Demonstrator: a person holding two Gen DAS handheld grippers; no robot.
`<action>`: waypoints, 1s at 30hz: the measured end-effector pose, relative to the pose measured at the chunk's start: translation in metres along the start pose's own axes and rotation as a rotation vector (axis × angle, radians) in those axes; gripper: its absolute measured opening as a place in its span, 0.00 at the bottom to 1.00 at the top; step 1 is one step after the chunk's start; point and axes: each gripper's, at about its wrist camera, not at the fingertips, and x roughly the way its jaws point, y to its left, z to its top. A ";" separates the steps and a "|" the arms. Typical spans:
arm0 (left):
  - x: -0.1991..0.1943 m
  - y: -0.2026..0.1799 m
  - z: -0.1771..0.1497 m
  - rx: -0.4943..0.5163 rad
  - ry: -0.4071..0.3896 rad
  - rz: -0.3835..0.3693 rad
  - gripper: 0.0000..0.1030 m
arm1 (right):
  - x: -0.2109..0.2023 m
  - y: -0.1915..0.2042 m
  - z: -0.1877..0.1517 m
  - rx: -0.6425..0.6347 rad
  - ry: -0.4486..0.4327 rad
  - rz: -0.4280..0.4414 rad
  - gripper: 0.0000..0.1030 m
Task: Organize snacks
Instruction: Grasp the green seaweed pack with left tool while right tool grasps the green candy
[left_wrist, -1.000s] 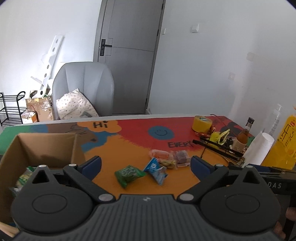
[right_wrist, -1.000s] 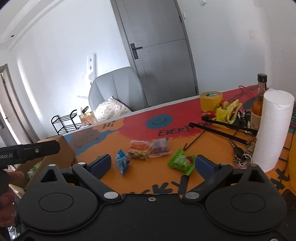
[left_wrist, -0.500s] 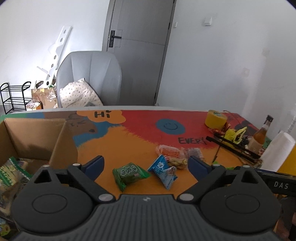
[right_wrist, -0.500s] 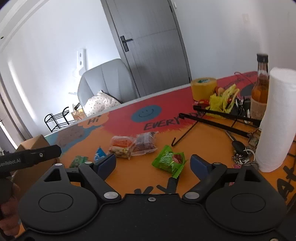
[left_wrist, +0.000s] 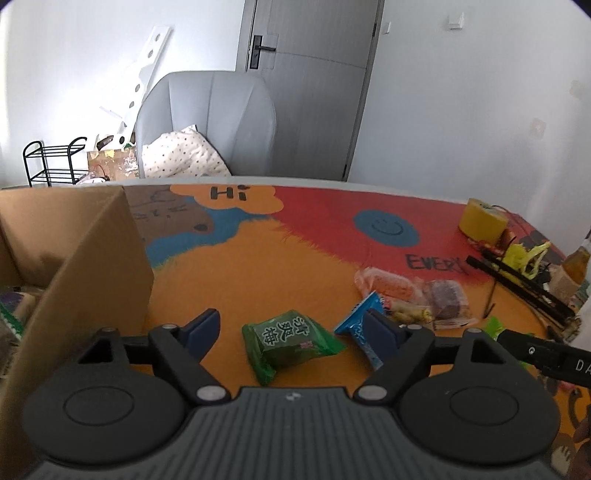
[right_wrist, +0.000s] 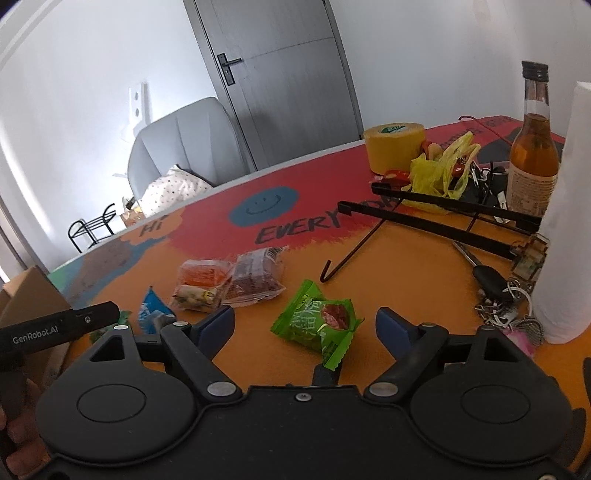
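Note:
My left gripper (left_wrist: 291, 326) is open, low over the table, with a dark green snack packet (left_wrist: 286, 339) lying between its fingers. A blue packet (left_wrist: 360, 325) lies just by its right finger. My right gripper (right_wrist: 306, 325) is open around a bright green packet (right_wrist: 317, 321) on the table. Clear packets of orange and brown snacks (right_wrist: 229, 280) lie further back, also in the left wrist view (left_wrist: 410, 295). A cardboard box (left_wrist: 74, 254) with snacks inside stands at the left.
A yellow tape roll (right_wrist: 393, 146), yellow bag (right_wrist: 443, 170), brown bottle (right_wrist: 533, 147), paper towel roll (right_wrist: 569, 240), black rods (right_wrist: 436, 218) and keys (right_wrist: 498, 295) crowd the table's right side. A grey chair (left_wrist: 207, 122) stands behind the table.
Both grippers have moved forward and down toward the packets. The dark green packet now lies between my left fingers, the bright green one between my right fingers. Both stay open.

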 end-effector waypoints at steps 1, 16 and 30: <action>0.005 -0.001 -0.001 0.009 0.008 0.012 0.80 | 0.003 0.000 0.000 -0.005 0.002 -0.009 0.81; 0.014 -0.005 -0.010 0.038 0.036 0.018 0.36 | 0.007 0.014 -0.008 -0.081 -0.026 -0.072 0.29; -0.031 -0.003 -0.010 0.030 -0.014 -0.012 0.35 | -0.032 0.030 -0.013 -0.087 -0.074 -0.017 0.22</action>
